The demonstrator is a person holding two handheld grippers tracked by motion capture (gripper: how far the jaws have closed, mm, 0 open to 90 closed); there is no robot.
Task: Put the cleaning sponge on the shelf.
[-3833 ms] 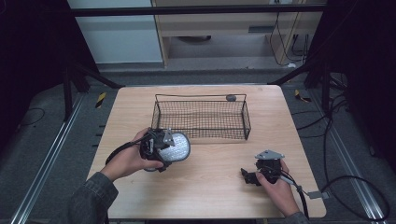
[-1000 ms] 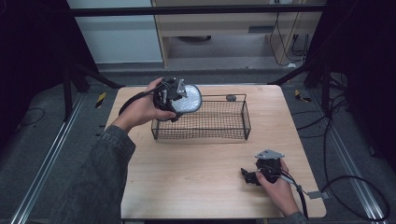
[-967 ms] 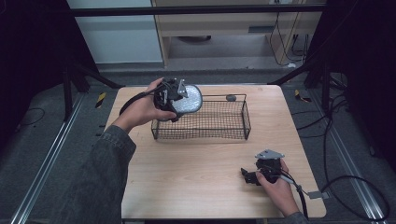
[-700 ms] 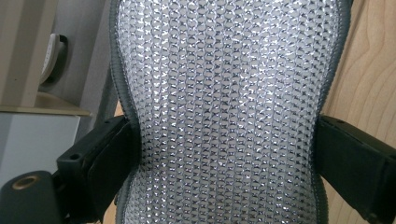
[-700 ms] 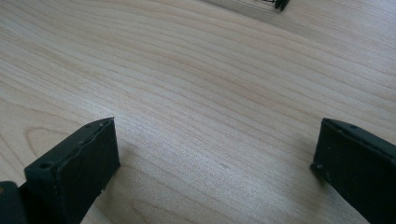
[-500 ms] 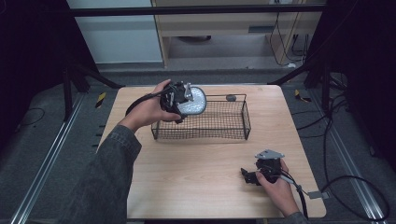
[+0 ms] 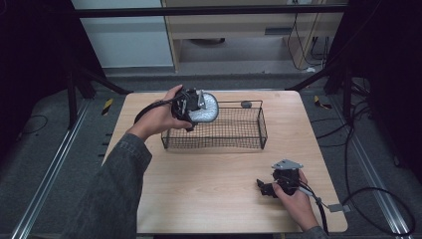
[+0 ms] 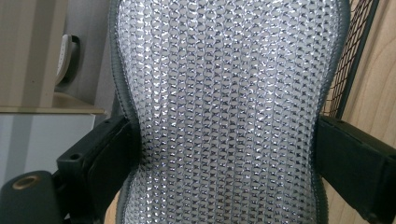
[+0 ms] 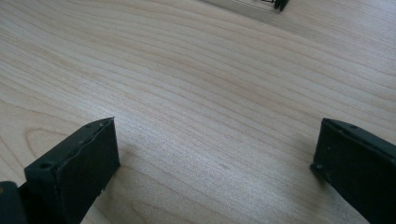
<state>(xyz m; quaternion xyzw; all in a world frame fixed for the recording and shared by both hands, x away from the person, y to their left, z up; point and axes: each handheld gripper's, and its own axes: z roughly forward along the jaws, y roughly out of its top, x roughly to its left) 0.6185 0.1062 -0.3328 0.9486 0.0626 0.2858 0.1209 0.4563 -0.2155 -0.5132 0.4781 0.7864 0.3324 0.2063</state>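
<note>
Step in hand: a silvery mesh pad (image 7: 205, 106) is being carried to the wire basket (image 7: 239, 130); judged as the placing stage, release not yet made.

Left hand-held gripper (image 7: 191, 105): pinched on the mesh pad. In the left gripper view the 2 black jaws are seen pressed against the pad's (image 8: 224, 112) narrowed waist, 1 on each side, with the grey bound edge squeezed inward.

Position of pad: held in the air at the basket's far left corner, above the rim, partly over the inside. It is not seen resting on the basket floor.

Wire basket: black, rectangular, open-topped, set on the far half of the counter (image 7: 214, 199). Nothing is made out inside it.

Right hand-held gripper (image 7: 278, 183): rested low on the near right of the counter, well apart from the basket. In the right gripper view its jaws are spread wide with bare wood (image 9: 210, 107) between them; nothing is held.

Small dark object (image 7: 246, 104): seen just behind the basket's far rim; its kind cannot be told.

Next move, as judged: the pad is to be lowered past the rim into the basket, then the left jaws opened. Care is called for so the soft pad is not snagged on the wire edge.
</note>
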